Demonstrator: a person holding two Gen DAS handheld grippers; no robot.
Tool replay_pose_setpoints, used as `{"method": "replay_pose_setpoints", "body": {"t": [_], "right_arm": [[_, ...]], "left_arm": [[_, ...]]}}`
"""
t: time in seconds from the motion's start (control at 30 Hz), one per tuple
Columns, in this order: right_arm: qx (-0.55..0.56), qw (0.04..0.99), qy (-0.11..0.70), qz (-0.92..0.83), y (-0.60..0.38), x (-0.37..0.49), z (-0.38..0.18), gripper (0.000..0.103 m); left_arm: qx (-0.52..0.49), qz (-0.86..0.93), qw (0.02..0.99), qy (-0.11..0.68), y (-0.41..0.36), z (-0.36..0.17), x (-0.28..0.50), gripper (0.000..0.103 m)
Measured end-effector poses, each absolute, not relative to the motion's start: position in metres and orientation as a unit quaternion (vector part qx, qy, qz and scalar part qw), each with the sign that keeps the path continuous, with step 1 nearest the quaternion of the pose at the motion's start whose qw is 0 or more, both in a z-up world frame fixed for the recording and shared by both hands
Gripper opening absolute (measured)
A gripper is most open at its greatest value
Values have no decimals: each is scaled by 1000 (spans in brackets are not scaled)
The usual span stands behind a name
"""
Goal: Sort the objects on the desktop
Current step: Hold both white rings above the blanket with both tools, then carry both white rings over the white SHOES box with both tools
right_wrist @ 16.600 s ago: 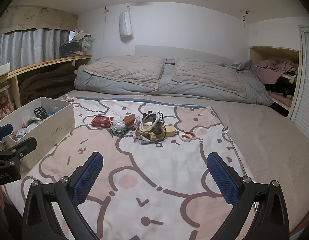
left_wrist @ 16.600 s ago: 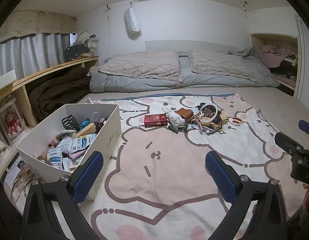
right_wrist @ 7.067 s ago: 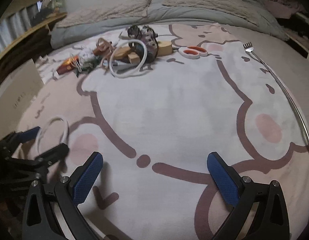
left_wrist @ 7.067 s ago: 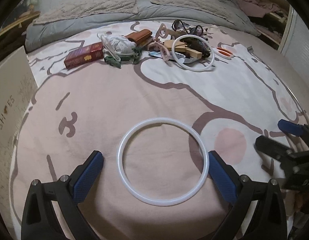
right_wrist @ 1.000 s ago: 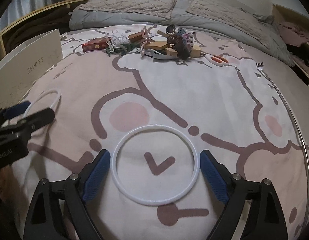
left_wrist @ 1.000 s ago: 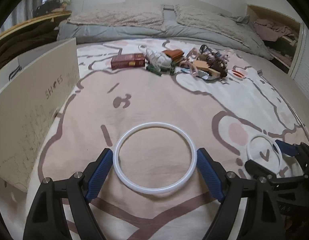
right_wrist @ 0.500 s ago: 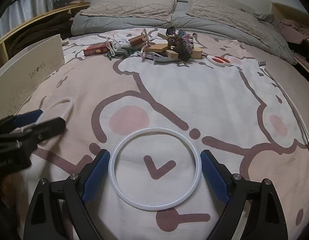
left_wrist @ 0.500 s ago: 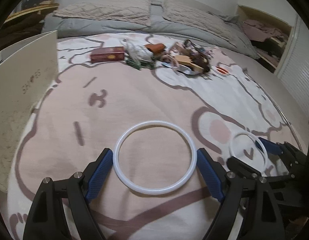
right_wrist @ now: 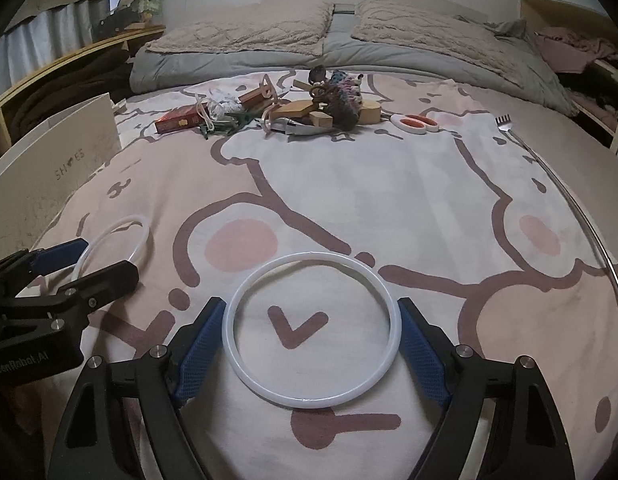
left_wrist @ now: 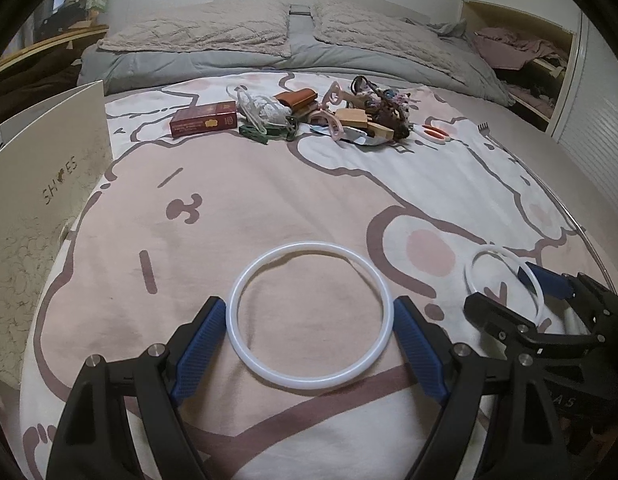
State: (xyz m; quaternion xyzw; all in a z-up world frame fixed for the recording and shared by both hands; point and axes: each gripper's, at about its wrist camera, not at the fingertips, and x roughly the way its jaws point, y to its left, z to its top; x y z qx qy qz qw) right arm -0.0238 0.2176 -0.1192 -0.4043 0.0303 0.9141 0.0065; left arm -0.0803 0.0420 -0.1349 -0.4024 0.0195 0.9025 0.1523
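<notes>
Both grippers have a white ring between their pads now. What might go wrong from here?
1. The right gripper is closing on its thin white ring; squeezed, it may buckle or pop out.
2. The left gripper pinches its white ring only at the edges, so it may slip.

The left hand-held gripper (left_wrist: 309, 340) has two black plastic arms that spread apart like a letter V. Each arm ends in a blue finger pad (left_wrist: 197, 350) with a bumpy, dotted skin. Small round silver screws (left_wrist: 155, 349) sit on top of the arms. The right hand-held gripper (right_wrist: 311, 340) looks just the same, black with blue pads (right_wrist: 423, 354) and silver screws. From the right camera, white letters (right_wrist: 21, 362) show on the left one's black body.
</notes>
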Motion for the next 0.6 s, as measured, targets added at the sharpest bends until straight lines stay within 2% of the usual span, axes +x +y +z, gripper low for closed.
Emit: {"method": "replay_pose_setpoints", "body": {"t": [0.6], "right_arm": [[-375, -7, 54, 925, 216, -17, -94, 84]], "left_arm": [[-377, 915, 141, 5, 28, -111, -76, 85]]}}
